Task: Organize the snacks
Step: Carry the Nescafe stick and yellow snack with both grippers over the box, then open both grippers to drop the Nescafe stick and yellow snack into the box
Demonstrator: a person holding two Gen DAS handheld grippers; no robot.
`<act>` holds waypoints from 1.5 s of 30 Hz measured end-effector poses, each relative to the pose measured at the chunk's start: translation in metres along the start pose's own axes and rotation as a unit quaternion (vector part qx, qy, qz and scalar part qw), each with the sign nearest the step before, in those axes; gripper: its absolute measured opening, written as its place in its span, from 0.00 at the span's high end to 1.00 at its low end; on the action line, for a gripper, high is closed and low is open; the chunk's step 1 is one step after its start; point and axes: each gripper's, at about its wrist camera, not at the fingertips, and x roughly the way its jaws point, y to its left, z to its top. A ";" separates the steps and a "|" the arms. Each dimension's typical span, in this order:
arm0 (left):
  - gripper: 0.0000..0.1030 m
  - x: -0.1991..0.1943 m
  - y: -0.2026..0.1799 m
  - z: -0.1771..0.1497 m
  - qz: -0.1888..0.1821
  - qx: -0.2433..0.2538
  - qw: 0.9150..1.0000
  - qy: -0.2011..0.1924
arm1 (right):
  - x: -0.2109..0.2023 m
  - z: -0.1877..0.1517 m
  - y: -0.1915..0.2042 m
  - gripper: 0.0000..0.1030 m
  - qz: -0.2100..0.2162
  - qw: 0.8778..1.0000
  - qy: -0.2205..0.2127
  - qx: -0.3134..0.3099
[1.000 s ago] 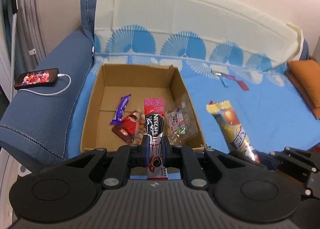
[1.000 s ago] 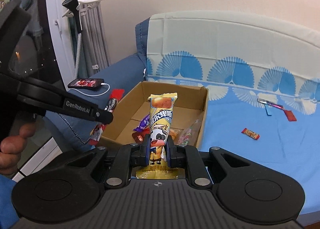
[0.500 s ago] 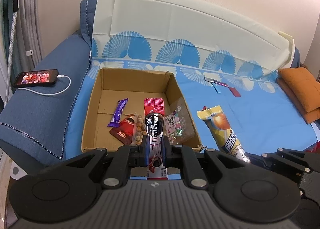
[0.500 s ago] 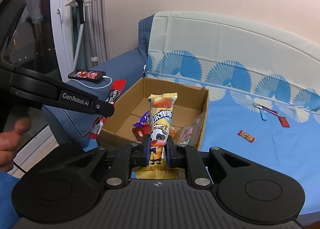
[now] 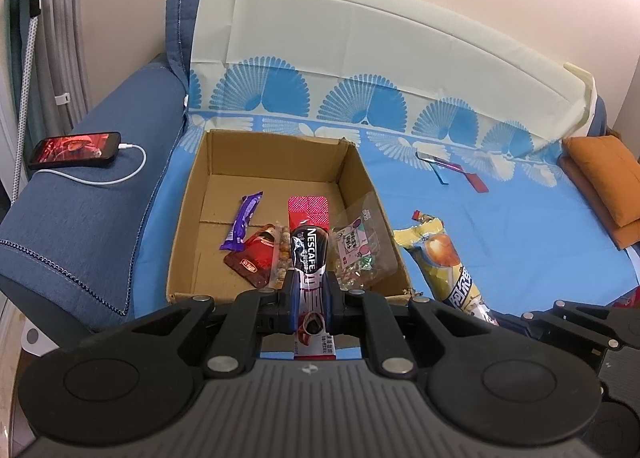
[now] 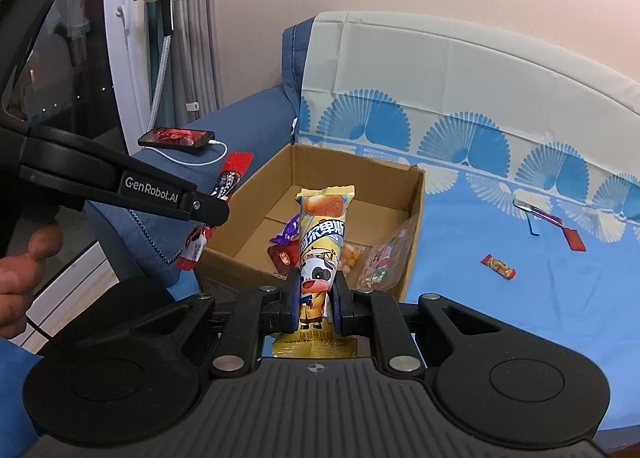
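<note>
My left gripper (image 5: pixel 310 290) is shut on a red and black Nescafe coffee stick (image 5: pixel 308 242), held just in front of the near wall of an open cardboard box (image 5: pixel 192 193). Inside the box lie a purple bar (image 5: pixel 242 221), a red pouch (image 5: pixel 256 258) and a clear bag of sweets (image 5: pixel 360 250). My right gripper (image 6: pixel 317 290) is shut on a yellow lollipop pack with a cow picture (image 6: pixel 322 234), held upright before the same box (image 6: pixel 414 213). The left gripper (image 6: pixel 208 213) with its coffee stick (image 6: pixel 230 181) shows at the left of the right wrist view.
A phone (image 5: pixel 76 149) on a white charging cable lies on the blue sofa arm. Small wrappers (image 6: pixel 498 266) and thin sticks (image 5: pixel 452 169) lie on the blue sheet right of the box. An orange cushion (image 5: pixel 604 173) sits far right. A hand (image 6: pixel 20 282) holds the left gripper.
Both views have shifted slightly, with the box sitting a bit further from the left gripper. Both grippers keep their snacks held.
</note>
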 end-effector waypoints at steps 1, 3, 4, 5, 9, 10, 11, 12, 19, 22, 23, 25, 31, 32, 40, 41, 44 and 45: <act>0.88 0.001 0.000 0.000 0.000 -0.001 1.000 0.001 | 0.001 0.000 0.000 0.84 0.000 1.000 0.001 -0.001; 0.88 0.003 0.001 0.001 0.000 -0.001 1.000 0.003 | 0.003 0.000 0.000 0.84 0.001 1.000 0.004 -0.001; 0.88 0.004 0.001 0.001 0.000 -0.002 1.000 0.004 | 0.004 0.000 0.000 0.84 0.002 1.000 0.005 -0.001; 0.88 0.005 0.001 0.001 0.001 -0.002 1.000 0.005 | 0.005 0.000 0.000 0.84 0.002 1.000 0.006 -0.001; 0.88 0.008 0.002 0.001 0.001 -0.003 1.000 0.009 | 0.009 0.001 -0.002 0.84 0.004 1.000 0.013 -0.001; 0.88 0.009 0.002 0.001 0.001 -0.003 1.000 0.010 | 0.010 0.002 -0.002 0.84 0.004 1.000 0.014 -0.001; 0.88 0.010 0.002 0.002 0.001 -0.003 1.000 0.011 | 0.011 0.002 -0.002 0.84 0.004 1.000 0.015 -0.001; 0.88 0.011 0.002 0.002 0.001 -0.003 1.000 0.013 | 0.012 0.002 -0.003 0.84 0.004 1.000 0.016 -0.001; 0.88 0.019 0.003 0.003 0.001 -0.008 1.000 0.022 | 0.019 0.002 -0.006 0.84 0.005 1.000 0.025 0.002; 0.88 0.022 0.003 0.004 0.002 -0.009 1.000 0.024 | 0.022 0.002 -0.007 0.84 0.005 1.000 0.029 0.004; 0.88 0.023 0.003 0.004 0.003 -0.009 1.000 0.024 | 0.023 0.002 -0.008 0.84 0.005 1.000 0.030 0.004; 0.88 0.026 0.004 0.005 0.004 -0.010 1.000 0.026 | 0.026 0.002 -0.008 0.84 0.004 0.999 0.033 0.007; 0.88 0.033 0.012 0.010 0.011 -0.020 0.999 0.029 | 0.034 0.004 -0.013 0.84 -0.001 0.999 0.035 0.015; 0.88 0.035 0.013 0.012 0.013 -0.022 0.999 0.029 | 0.035 0.004 -0.013 0.84 -0.002 0.999 0.035 0.017; 0.88 0.046 0.028 0.029 0.027 -0.034 0.999 0.023 | 0.051 0.011 -0.022 0.84 -0.010 0.999 0.036 0.029; 0.88 0.047 0.030 0.031 0.028 -0.035 0.999 0.022 | 0.053 0.012 -0.023 0.84 -0.011 0.999 0.035 0.030; 0.88 0.055 0.034 0.039 0.030 -0.038 0.999 0.025 | 0.061 0.018 -0.028 0.84 -0.013 0.999 0.034 0.037; 0.88 0.059 0.035 0.042 0.032 -0.037 0.998 0.025 | 0.064 0.021 -0.030 0.84 -0.013 0.999 0.033 0.040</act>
